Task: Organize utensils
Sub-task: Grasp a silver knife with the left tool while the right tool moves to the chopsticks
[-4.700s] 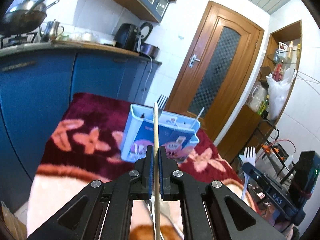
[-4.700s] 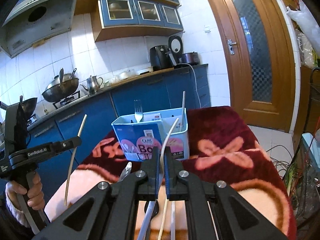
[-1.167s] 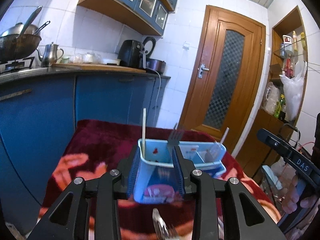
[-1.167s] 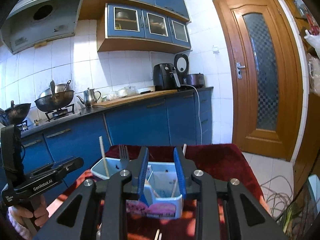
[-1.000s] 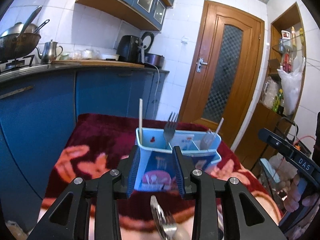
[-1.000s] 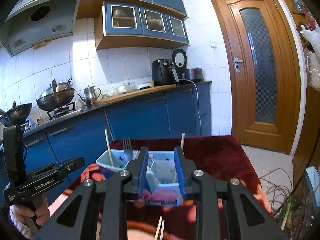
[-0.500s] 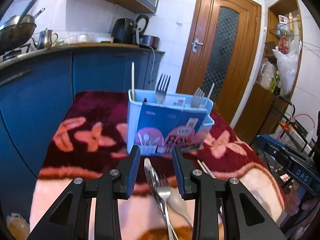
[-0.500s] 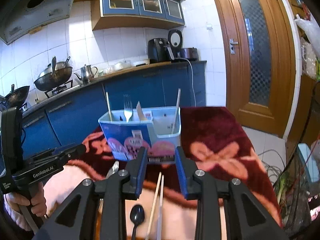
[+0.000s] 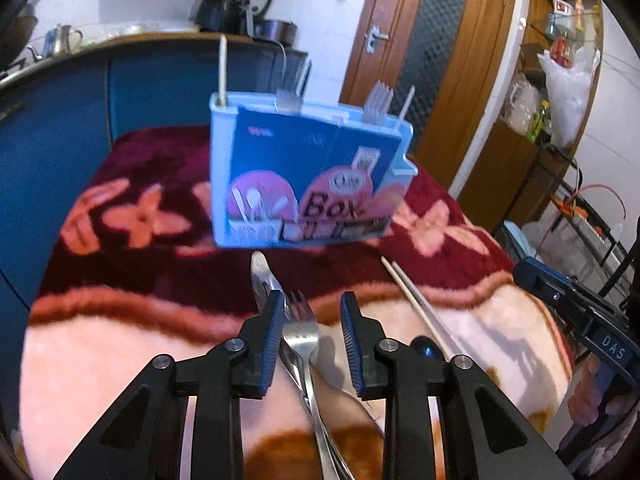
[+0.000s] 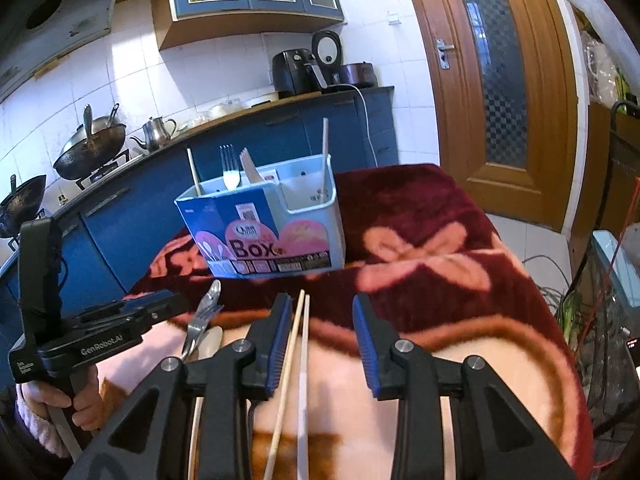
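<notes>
Now that both claws have dropped from the box (image 9: 308,176) at frame centre, your left claw (image 9: 312,336), just narrowing, straddles the fork (image 9: 302,332) ungripped; your right claw (image 10: 322,338), just widening, brackets the chopsticks (image 10: 298,344) unclenched; next pickups look ready.

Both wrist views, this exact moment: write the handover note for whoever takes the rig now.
Left gripper: open, jaws just closing in around the fork lying on the blanket; not gripped yet.
Right gripper: open, jaws just widening over two loose chopsticks; nothing held.
Utensil box stands upright on the blanket beyond both grippers.
Done: two forks and two chopsticks already stand in the box.
Left: fork, knife, a dark spoon and the loose chopsticks.
</notes>
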Available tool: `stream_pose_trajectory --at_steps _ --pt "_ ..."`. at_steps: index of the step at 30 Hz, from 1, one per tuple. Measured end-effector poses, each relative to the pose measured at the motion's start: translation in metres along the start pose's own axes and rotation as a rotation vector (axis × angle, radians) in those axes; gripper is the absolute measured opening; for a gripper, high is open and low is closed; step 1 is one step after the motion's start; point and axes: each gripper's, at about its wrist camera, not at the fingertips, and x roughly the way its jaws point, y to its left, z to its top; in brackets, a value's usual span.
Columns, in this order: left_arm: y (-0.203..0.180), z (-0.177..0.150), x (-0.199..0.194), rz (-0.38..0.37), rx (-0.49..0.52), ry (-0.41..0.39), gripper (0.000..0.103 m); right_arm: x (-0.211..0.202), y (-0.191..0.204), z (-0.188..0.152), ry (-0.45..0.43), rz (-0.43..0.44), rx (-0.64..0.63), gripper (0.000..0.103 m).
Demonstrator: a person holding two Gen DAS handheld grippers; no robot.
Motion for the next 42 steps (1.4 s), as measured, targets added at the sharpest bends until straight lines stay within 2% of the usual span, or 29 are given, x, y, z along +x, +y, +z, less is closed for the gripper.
stream_pose_trajectory --at_steps 3,18,21,22,23,25,31,36,42 --pt "0.0 -0.003 0.009 0.003 -0.002 0.032 0.024 0.002 -0.004 -0.004 0.011 -0.001 0.013 0.035" --pt "0.008 -0.007 0.027 0.032 -0.051 0.109 0.024 0.008 -0.013 -0.011 0.033 -0.004 0.041 0.035" --pt "0.005 -0.008 0.027 0.036 -0.044 0.11 0.019 0.008 -0.015 -0.012 0.032 -0.006 0.045 0.035" --pt "0.005 -0.008 0.027 0.04 -0.042 0.109 0.016 0.008 -0.015 -0.012 0.032 -0.007 0.047 0.035" --pt "0.004 -0.008 0.027 0.039 -0.041 0.105 0.007 0.008 -0.016 -0.012 0.031 -0.007 0.049 0.035" --pt "0.004 -0.008 0.025 0.023 -0.052 0.104 0.003 0.008 -0.017 -0.012 0.032 -0.005 0.052 0.035" --pt "0.006 -0.007 0.01 -0.023 -0.08 0.065 0.003 0.008 -0.017 -0.013 0.035 -0.001 0.048 0.035" --pt "0.008 -0.001 -0.012 -0.065 -0.102 -0.014 0.002 0.012 -0.015 -0.012 0.055 0.013 0.042 0.035" --pt "0.013 0.006 -0.038 -0.08 -0.118 -0.118 0.002 0.025 -0.006 -0.009 0.152 0.043 0.005 0.035"
